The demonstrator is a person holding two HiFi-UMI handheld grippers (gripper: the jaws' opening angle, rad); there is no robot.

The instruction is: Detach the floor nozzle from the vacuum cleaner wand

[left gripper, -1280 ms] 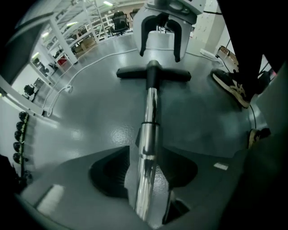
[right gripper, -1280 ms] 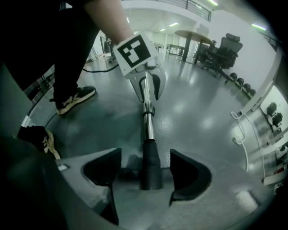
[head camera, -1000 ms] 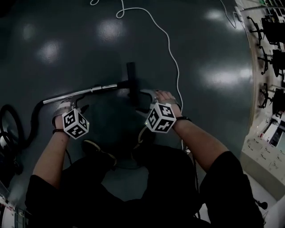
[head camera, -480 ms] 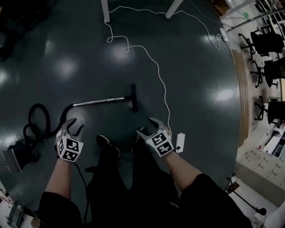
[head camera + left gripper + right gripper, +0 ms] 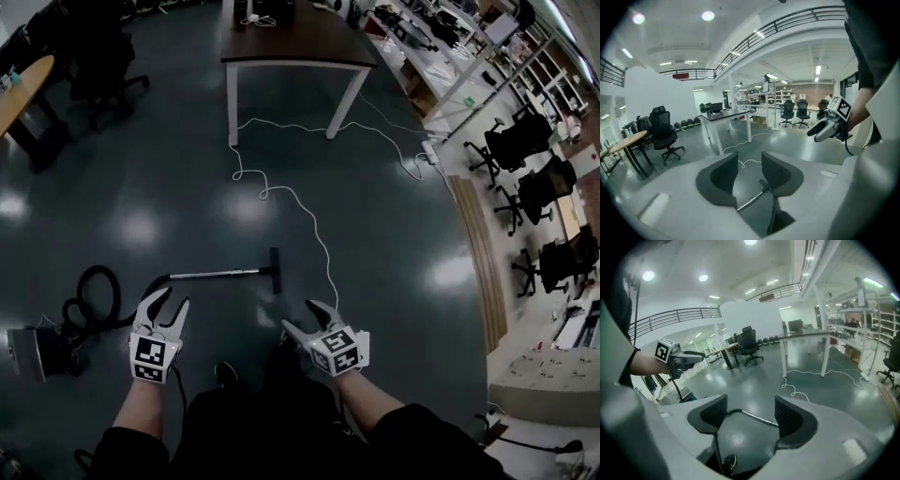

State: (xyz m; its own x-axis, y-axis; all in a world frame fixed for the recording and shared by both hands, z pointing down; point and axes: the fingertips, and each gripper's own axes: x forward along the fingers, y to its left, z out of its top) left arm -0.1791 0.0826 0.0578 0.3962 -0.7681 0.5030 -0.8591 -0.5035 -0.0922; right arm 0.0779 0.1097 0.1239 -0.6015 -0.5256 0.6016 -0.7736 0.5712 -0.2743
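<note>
**Nothing gripped yet**

My left hand-held gripper (image 5: 172, 298), jaws wide though they have just been closing a little, holds nothing. My right hand-held gripper (image 5: 298, 315) gapes empty too. At twelve o'clock the floor nozzle (image 5: 275, 270) sits on the wand (image 5: 216, 274), down on the floor. Best bet: clamp the wand, pull the nozzle straight off.

Wand (image 5: 214, 275): lay on floor (image 5: 394, 234).
Nozzle (image 5: 275, 270): at wand's right end.
Hose (image 5: 94, 295): at wand's left end.
Cord (image 5: 319, 246): ran from table, right of nozzle.
Table (image 5: 291, 42): behind all.
</note>
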